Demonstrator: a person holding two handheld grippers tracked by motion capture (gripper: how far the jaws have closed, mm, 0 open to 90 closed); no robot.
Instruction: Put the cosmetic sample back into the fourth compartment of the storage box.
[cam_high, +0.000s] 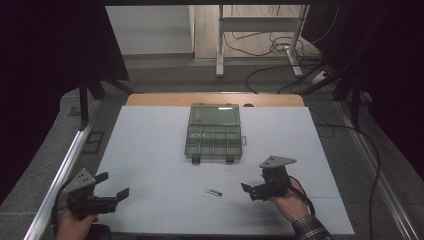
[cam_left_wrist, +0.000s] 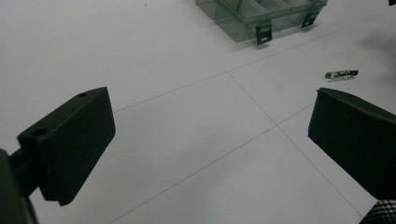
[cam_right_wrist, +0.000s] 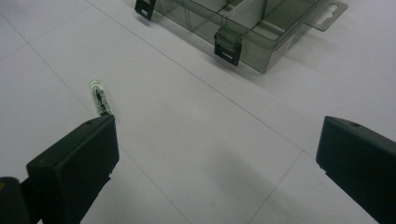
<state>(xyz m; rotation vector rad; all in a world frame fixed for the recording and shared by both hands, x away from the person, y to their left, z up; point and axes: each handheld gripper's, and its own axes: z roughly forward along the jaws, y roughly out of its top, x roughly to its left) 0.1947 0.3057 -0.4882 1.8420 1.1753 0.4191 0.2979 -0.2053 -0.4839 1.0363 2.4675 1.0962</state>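
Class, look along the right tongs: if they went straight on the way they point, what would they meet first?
Probably the bare white table; the small tube lies off beside one jaw, and the compartment box sits farther on. Depth is unclear.

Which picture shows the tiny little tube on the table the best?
The right gripper view: the little tube lies close, so its clear end and dark inside show. In the left gripper view it is smaller and farther off. In the high view it is a tiny sliver on the table.

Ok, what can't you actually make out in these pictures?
- Small clear tube with dark insert: too small in the high view for its markings to be read.
- Clear grey plastic compartment box: cut off by the top edge in the right gripper view.
- Left claw: right jaw cut off by the frame edge in the left gripper view.
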